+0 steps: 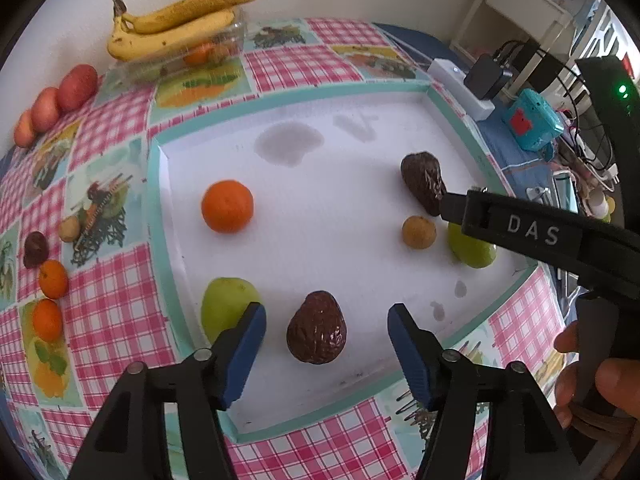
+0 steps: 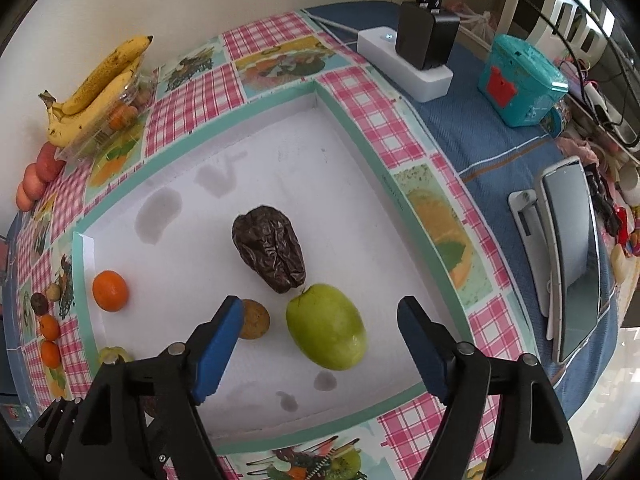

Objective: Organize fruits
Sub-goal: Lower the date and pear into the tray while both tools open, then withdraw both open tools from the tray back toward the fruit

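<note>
Hovering over a white tray with a teal rim, the left gripper stands with its blue pads wide apart and empty, a dark wrinkled fruit lying between them near the tray's near edge, which suggests it is lined up as the next pick. A green fruit sits just left of that gripper, partly behind one pad, and an orange lies farther back on the left.

The right gripper is likewise spread wide and carries nothing; a second green fruit rests between its pads, touching or nearly touching a second dark wrinkled fruit beyond it. A small brown round fruit is half hidden behind its left pad.

Outside the tray on the checked tablecloth, loose fruit lines the left edge in like kinds, seemingly sorted: reddish fruits and small oranges. Bananas rest on a clear container whose contents are hard to make out. The grey patches on the tray floor cannot be identified.
</note>
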`<control>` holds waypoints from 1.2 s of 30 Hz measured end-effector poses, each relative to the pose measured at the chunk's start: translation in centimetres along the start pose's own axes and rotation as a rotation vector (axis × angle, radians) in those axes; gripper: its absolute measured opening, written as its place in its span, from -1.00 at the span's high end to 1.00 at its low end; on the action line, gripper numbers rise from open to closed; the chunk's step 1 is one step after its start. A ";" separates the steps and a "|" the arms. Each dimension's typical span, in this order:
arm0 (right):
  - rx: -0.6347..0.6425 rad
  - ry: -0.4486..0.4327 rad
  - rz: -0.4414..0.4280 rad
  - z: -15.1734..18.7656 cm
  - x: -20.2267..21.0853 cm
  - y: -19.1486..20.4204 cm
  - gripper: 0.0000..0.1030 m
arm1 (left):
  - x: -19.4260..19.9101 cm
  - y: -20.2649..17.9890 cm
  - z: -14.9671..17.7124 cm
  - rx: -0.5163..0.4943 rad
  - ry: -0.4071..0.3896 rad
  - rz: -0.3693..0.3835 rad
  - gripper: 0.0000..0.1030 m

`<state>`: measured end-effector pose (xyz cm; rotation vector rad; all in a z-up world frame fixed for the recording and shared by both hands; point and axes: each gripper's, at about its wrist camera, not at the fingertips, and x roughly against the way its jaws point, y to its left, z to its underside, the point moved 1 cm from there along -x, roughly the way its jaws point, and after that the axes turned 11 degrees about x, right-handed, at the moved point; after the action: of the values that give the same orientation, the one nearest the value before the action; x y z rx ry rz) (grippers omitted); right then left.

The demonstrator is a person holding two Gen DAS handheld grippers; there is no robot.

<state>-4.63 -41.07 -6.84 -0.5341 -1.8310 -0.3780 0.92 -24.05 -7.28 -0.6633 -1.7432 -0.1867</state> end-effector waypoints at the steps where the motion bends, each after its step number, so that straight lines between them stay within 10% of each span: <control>1: 0.001 -0.004 0.001 0.0 0.1 0.0 -0.55 | 0.1 0.0 -0.1 0.000 -0.004 0.001 -0.37; 16: 0.000 -0.030 0.007 -0.2 0.7 0.3 -0.66 | 2.7 5.8 -1.9 0.213 -0.140 -0.114 -0.95; 27: 0.062 -0.051 0.007 -0.4 1.2 2.0 -0.66 | 5.9 14.8 -2.2 0.498 -0.296 -0.291 -1.00; 36: 0.120 -0.078 0.003 -0.6 1.5 4.3 -0.68 | 7.7 17.3 -2.0 0.502 -0.393 -0.405 -1.00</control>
<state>-2.26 -37.43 -5.27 -0.4749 -1.9142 -0.2464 10.54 -8.18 -3.31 0.0316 -2.1809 0.1146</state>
